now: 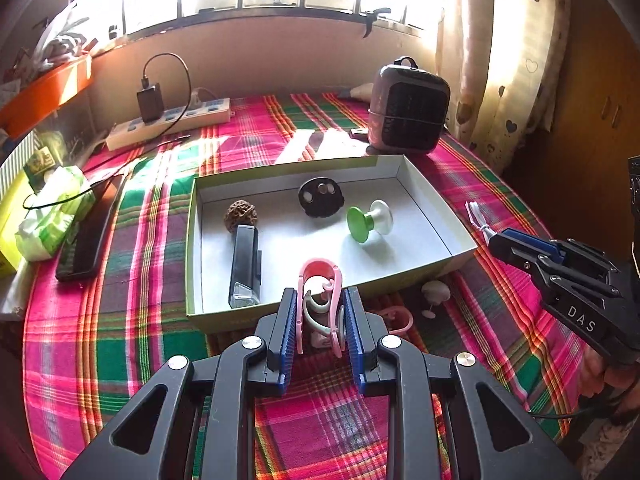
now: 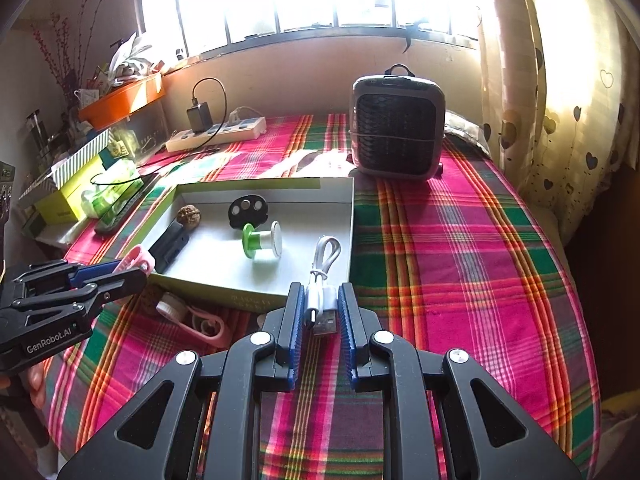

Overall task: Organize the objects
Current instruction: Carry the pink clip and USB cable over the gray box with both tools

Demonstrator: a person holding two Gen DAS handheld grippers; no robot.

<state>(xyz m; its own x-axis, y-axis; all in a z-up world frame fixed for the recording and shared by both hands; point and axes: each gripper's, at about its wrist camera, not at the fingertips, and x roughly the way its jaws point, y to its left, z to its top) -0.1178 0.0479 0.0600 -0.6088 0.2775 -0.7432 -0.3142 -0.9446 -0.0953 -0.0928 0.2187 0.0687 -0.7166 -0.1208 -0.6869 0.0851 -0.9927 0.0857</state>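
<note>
My left gripper (image 1: 320, 294) is shut on a pink and white clip (image 1: 320, 276), held just above the near edge of the open box (image 1: 193, 240). The box holds a walnut (image 1: 240, 214), a black device (image 1: 245, 266), a black disc (image 1: 321, 197) and a green and white spool (image 1: 370, 220). My right gripper (image 2: 321, 288) is shut on a bundled white USB cable (image 2: 322, 276) over the box's (image 2: 352, 216) near right corner. Each gripper shows in the other's view: the right gripper (image 1: 494, 240) and the left gripper (image 2: 138, 272). Another pink clip (image 2: 208, 328) and a small white piece (image 2: 170, 306) lie on the cloth in front of the box.
A plaid cloth (image 2: 460, 260) covers the table. A grey fan heater (image 2: 396, 128) stands behind the box. A power strip with a charger (image 1: 168, 122) lies at the back left. A black phone (image 1: 86, 236) and a tissue pack (image 1: 52, 216) lie left of the box. A curtain (image 2: 560, 100) hangs at the right.
</note>
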